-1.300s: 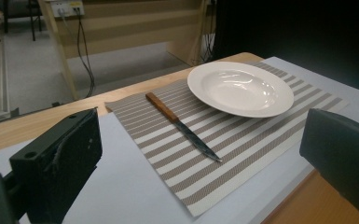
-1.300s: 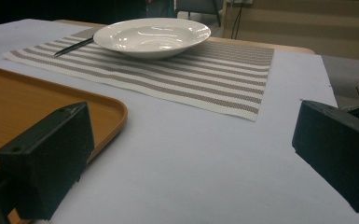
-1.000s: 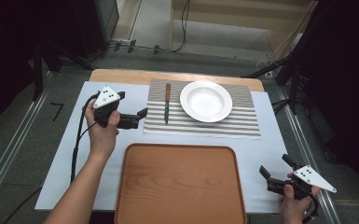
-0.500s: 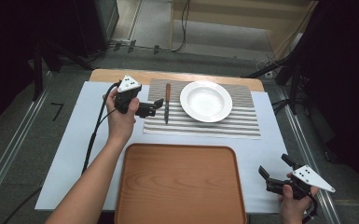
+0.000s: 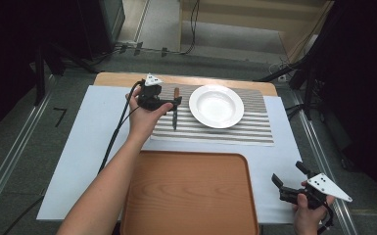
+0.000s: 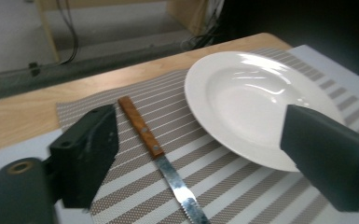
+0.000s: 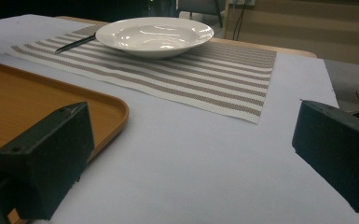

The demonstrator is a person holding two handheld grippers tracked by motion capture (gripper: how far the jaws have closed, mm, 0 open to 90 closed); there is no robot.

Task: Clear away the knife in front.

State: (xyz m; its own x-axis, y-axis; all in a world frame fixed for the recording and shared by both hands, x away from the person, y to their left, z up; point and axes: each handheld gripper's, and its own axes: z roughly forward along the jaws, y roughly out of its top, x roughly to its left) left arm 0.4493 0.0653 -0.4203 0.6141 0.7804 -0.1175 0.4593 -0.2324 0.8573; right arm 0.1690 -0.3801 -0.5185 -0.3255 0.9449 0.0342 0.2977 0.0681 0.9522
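High view: plate (image 5: 216, 105) and tray (image 5: 191, 196) apparently hold nothing; left gripper (image 5: 176, 102) jaws closing astride knife (image 5: 175, 110); right gripper (image 5: 288, 182) spread wide.

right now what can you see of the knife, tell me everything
The knife has a slim brown wooden-looking handle with small rivets and a narrow metal blade with a serrated edge. It lies flat on the striped placemat, just left of the white plate and apart from it, handle toward the table's far edge. The left gripper hovers at the handle, fingers open, nothing gripped.
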